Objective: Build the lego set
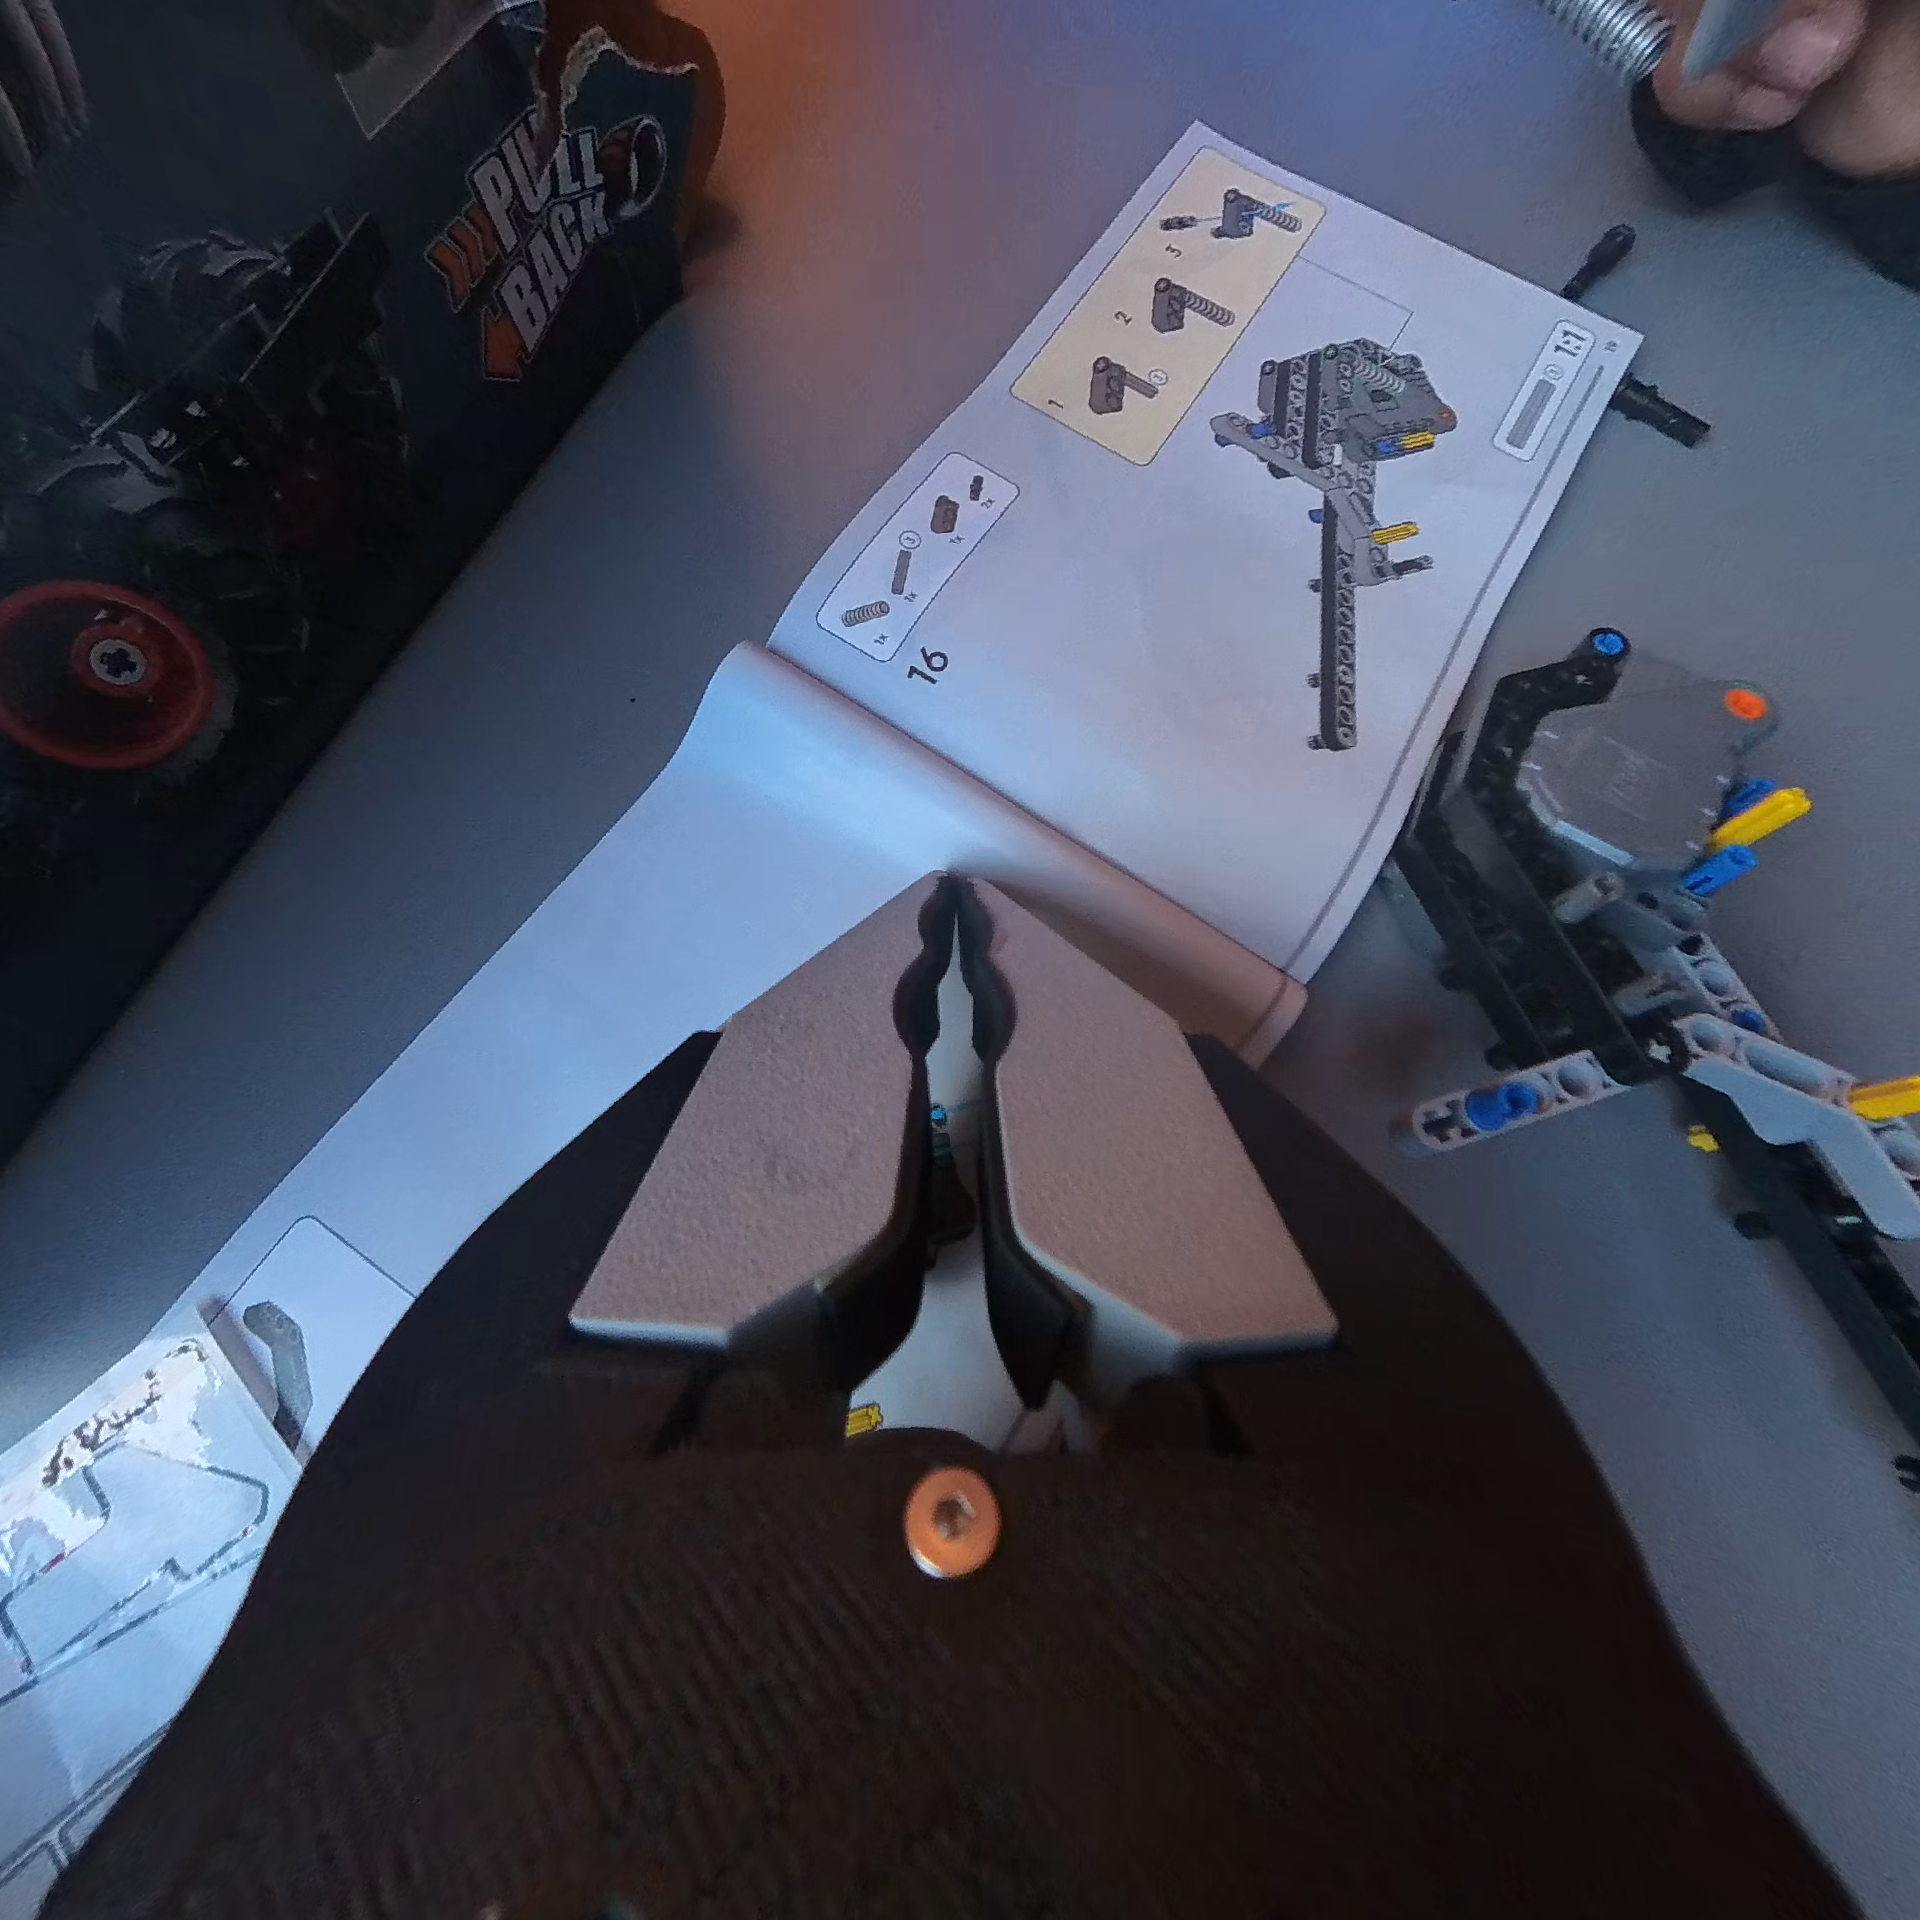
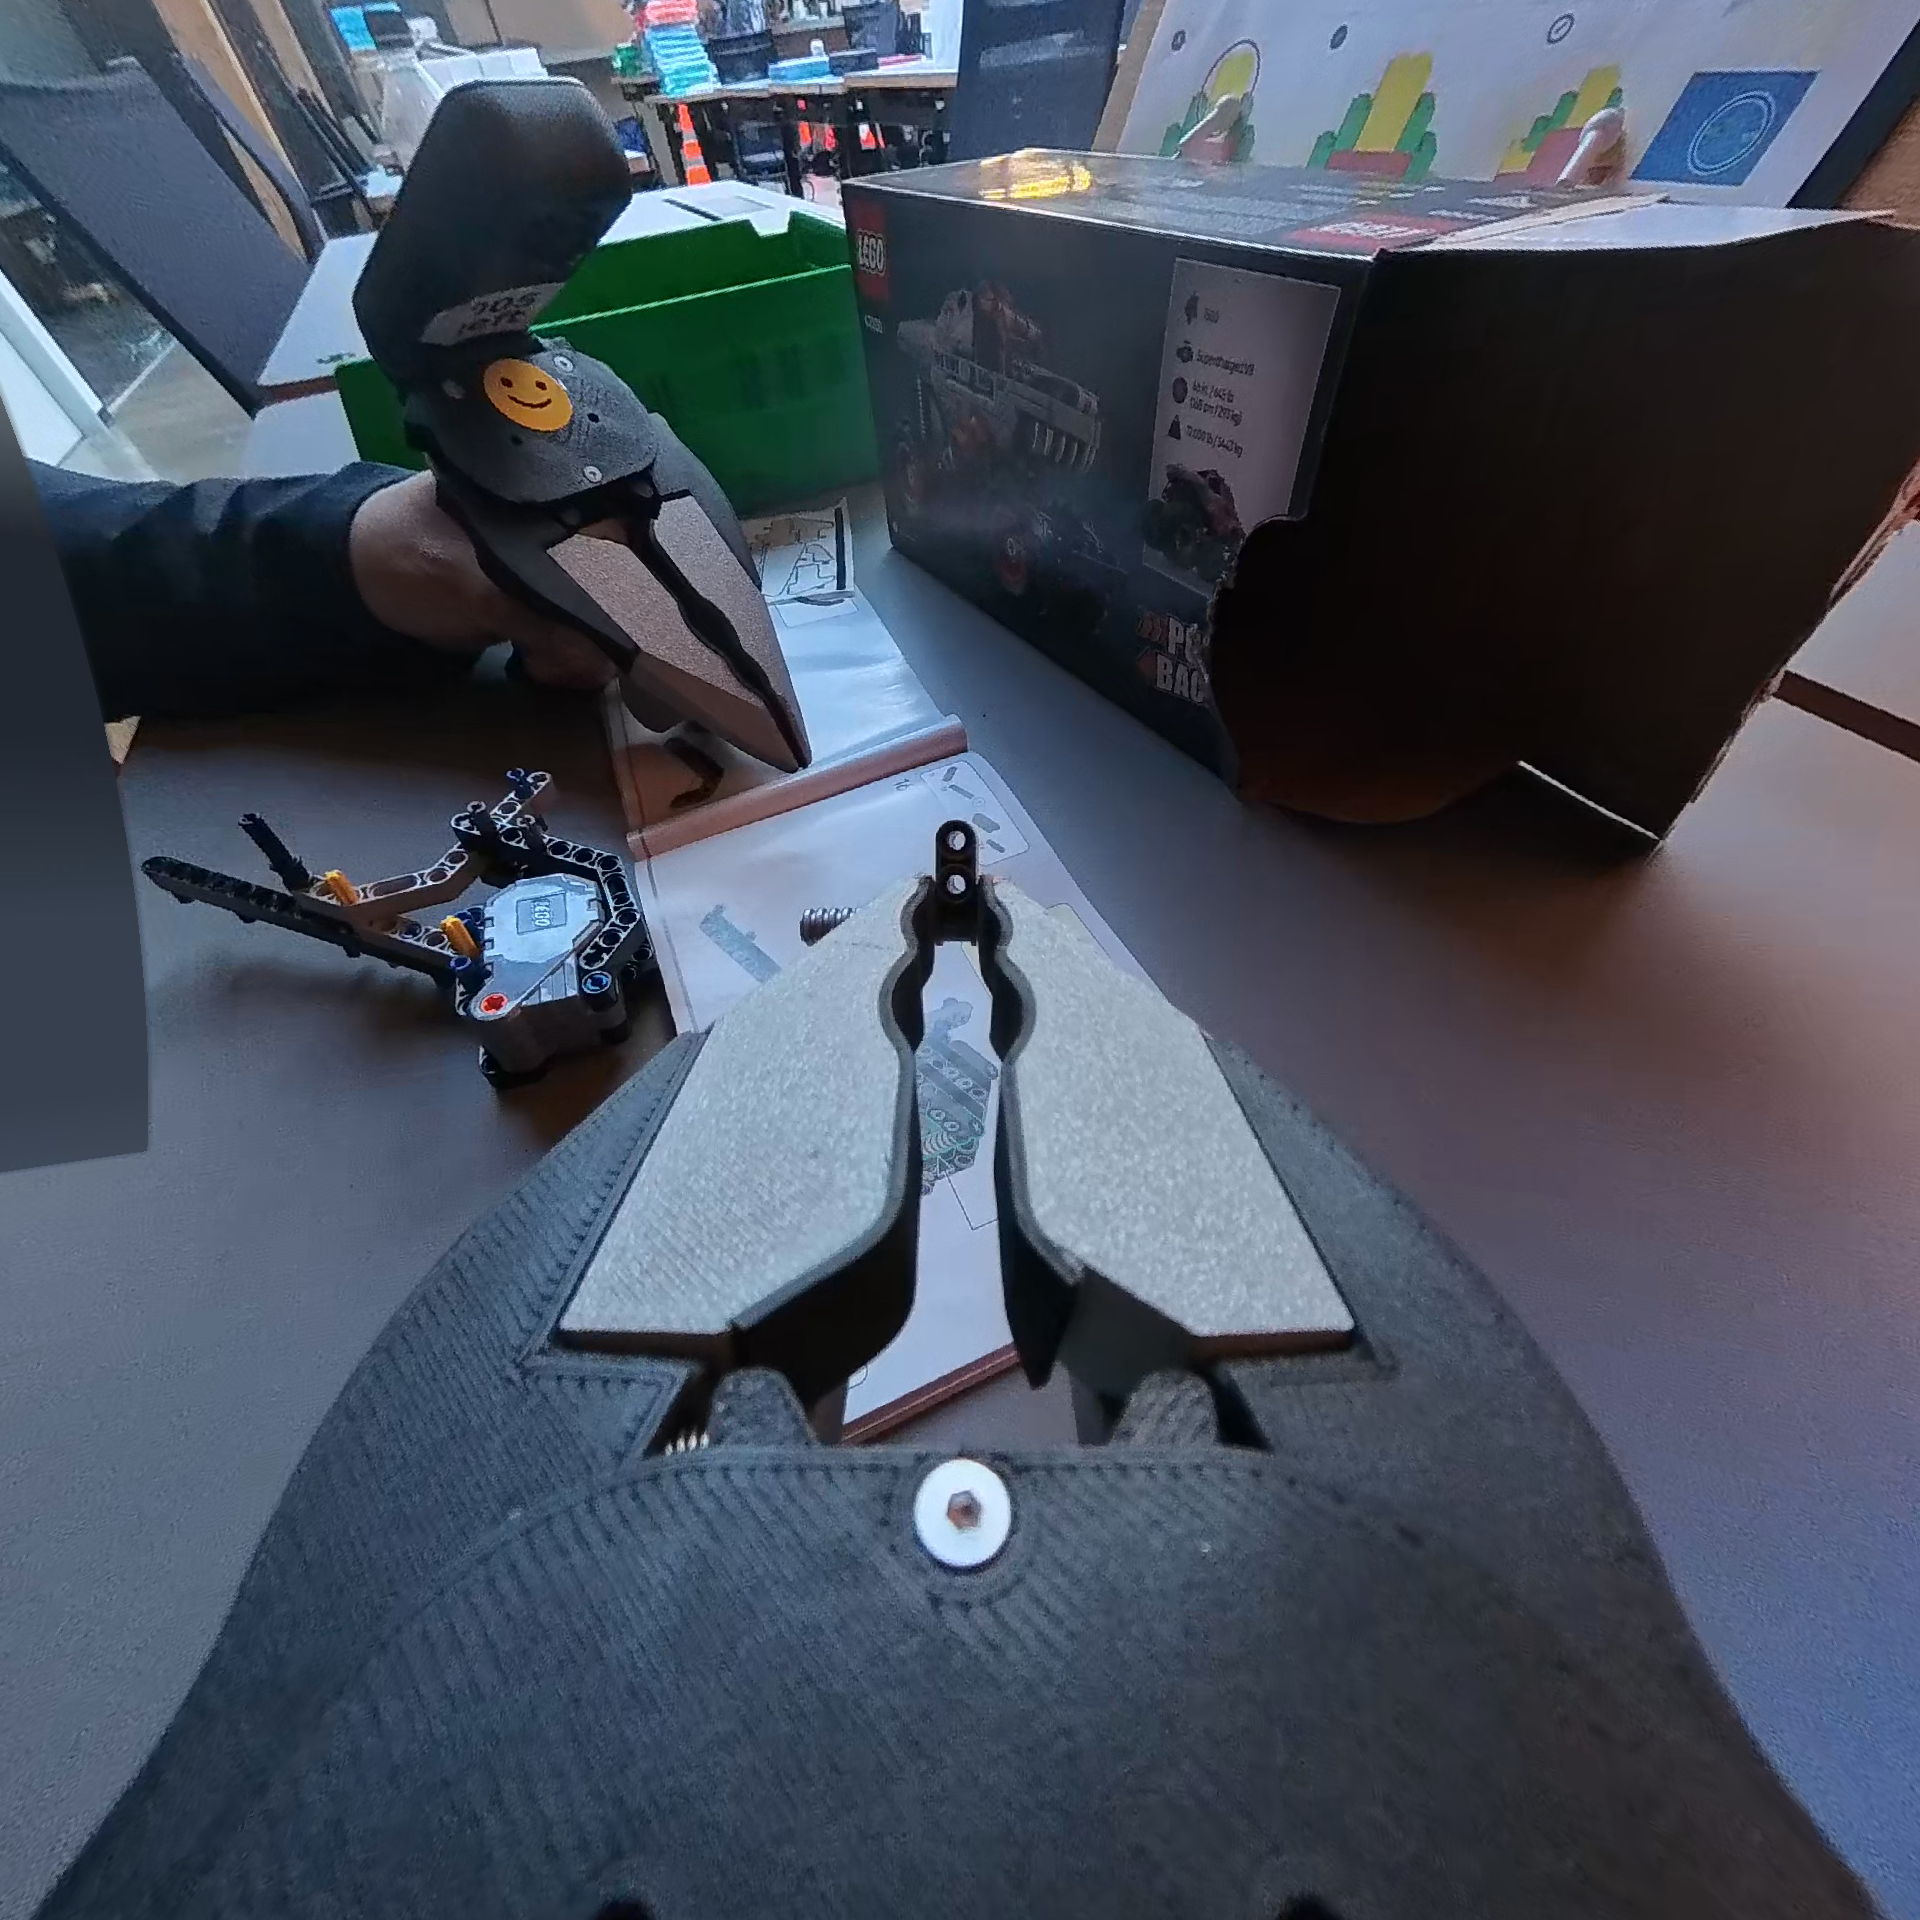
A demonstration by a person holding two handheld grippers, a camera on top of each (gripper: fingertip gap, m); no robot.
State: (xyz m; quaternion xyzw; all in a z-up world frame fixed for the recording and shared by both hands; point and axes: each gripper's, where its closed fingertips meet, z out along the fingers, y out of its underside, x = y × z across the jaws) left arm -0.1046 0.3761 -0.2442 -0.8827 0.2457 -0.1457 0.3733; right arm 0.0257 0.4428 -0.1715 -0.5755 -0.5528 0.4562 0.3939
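left of the right claw (image 2: 957,902) the half-built model (image 2: 499,935) is black and grey with yellow and blue pins; beyond it, the box (image 2: 1351,468) is black, the crate (image 2: 727,353) green.

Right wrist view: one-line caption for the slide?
Right gripper pinches a small black connector over the instruction booklet, partial chassis at left.

We see our left hand-held gripper (image 1: 954,885) with its tips pressed together on the fold of the open instruction booklet (image 1: 1195,582), which lies on the grey surface (image 1: 1558,1403). The dark set box (image 1: 260,364) stands to the left. The half-built model (image 1: 1621,914) rests beside the booklet's right edge, with two small black pins (image 1: 1662,407) near it.
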